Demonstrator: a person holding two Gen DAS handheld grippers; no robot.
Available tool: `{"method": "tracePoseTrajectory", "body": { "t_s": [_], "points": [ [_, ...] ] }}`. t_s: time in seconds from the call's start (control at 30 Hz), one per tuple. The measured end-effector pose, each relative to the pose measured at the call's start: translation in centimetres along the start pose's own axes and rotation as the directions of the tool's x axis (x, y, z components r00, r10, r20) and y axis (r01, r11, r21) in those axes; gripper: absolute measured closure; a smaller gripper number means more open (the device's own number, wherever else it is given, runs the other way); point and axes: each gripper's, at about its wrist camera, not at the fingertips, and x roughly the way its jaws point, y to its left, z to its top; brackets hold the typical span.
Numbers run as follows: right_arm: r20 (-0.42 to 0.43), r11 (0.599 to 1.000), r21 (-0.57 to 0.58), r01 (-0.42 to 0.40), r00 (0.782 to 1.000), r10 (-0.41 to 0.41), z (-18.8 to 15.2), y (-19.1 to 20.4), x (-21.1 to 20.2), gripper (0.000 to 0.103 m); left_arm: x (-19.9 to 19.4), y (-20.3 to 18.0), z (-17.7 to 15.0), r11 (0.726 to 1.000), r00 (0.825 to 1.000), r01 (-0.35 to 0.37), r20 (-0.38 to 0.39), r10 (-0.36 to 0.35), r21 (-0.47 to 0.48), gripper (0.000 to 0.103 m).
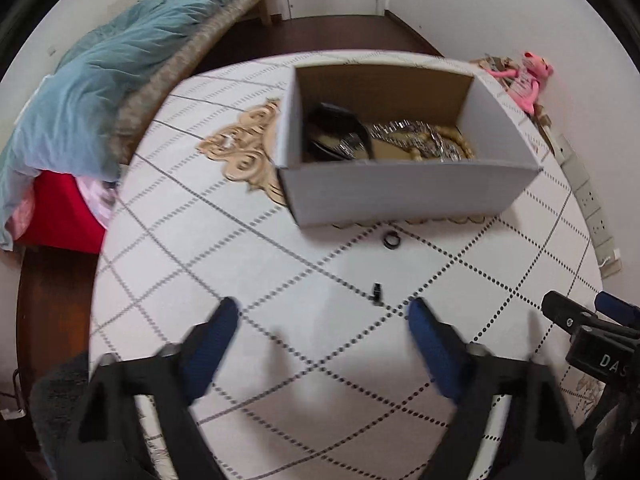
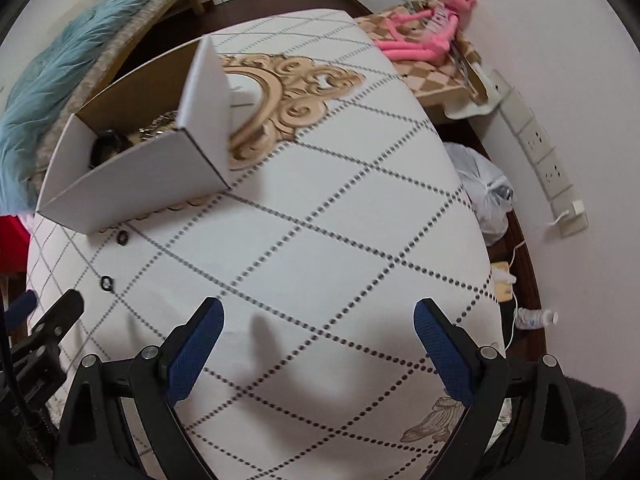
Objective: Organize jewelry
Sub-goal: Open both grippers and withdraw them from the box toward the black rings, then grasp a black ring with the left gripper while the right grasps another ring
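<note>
Tabletop [image 1: 248, 264] ring [image 1: 391, 238] well beyond spread left fingers [image 1: 430, 336]

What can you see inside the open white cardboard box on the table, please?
Inside the white cardboard box lie a black ring-shaped bangle at its left and glittering silver jewellery with pale beads at its right. The near wall hides the floor closest to the camera.

Both grippers are just hanging side by side, pointing forward and angled down a bit. The left gripper [image 1: 322, 316] has its blue-padded fingers [image 1: 210, 344] spread wide with nothing between them. Same deal with the right gripper [image 2: 318, 318], jaws wide apart, blue pads [image 2: 442, 354] bare. From the left camera you can see the right one's black frame poking in at the edge, close alongside.
</note>
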Motion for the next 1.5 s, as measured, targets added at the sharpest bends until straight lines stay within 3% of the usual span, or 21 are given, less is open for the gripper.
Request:
{"method": "tracePoseTrajectory", "body": {
  "t_s": [0.07,0.13,0.23,0.3,0.37,0.63,0.87,1.03,1.3,1.37,1.43,1.5],
  "points": [
    [-0.003,1.000,0.010,-0.001,1.000,0.001,-0.2,-0.4,0.4,0.006,0.6,-0.5,-0.1,1.000,1.000,0.015,-0.012,-0.015,0.000,0.041],
    [-0.005,1.000,0.017,0.004,1.000,-0.004,-0.3,-0.7,0.7,0.006,1.2,-1.0,-0.1,1.000,1.000,0.022,-0.016,-0.022,0.009,0.043],
    [-0.009,1.000,0.023,0.006,1.000,-0.006,-0.2,-1.0,1.0,0.006,1.7,-1.4,-0.2,0.999,0.999,0.038,-0.022,-0.038,0.016,0.060],
    [-0.008,1.000,0.025,0.007,1.000,-0.007,-0.2,-1.1,1.1,0.006,2.0,-1.5,-0.2,0.999,0.998,0.050,-0.031,-0.049,0.017,0.065],
    [-0.008,1.000,0.028,0.006,1.000,-0.005,-0.1,-1.1,1.2,0.006,2.3,-1.7,-0.2,0.997,0.997,0.068,-0.033,-0.068,0.018,0.078],
    [-0.011,1.000,0.028,0.003,1.000,-0.002,0.1,-1.2,1.4,0.006,2.3,-2.1,-0.2,0.994,0.994,0.106,-0.001,-0.106,0.029,0.096],
    [0.015,0.999,0.027,-0.016,1.000,0.016,0.2,-0.7,0.4,0.006,1.7,-0.8,-0.2,0.992,0.991,0.130,0.016,-0.130,-0.006,0.098],
    [0.036,0.998,0.024,-0.058,0.998,0.058,0.4,0.4,-0.5,0.006,0.2,2.8,0.1,0.990,0.991,0.126,0.047,-0.123,-0.058,0.098],
    [0.056,0.972,-0.037,-0.233,0.970,0.235,0.4,5.6,-0.6,0.006,-1.0,8.5,-0.5,0.987,0.996,0.080,0.054,-0.073,-0.140,0.098],
    [0.057,0.964,-0.070,-0.256,0.964,0.260,0.5,7.4,-0.2,0.022,-0.9,9.3,-0.8,0.985,0.997,0.070,0.044,-0.064,-0.157,0.097],
    [0.050,0.954,-0.116,-0.276,0.958,0.283,0.5,10.0,0.6,0.036,-0.8,10.3,-1.2,0.983,1.000,-0.007,0.018,0.010,-0.186,0.092],
    [0.058,0.952,-0.151,-0.267,0.959,0.278,0.5,11.9,1.4,0.037,-0.4,11.0,-1.4,0.976,0.994,-0.104,-0.005,0.105,-0.191,0.092]
  ]
}}
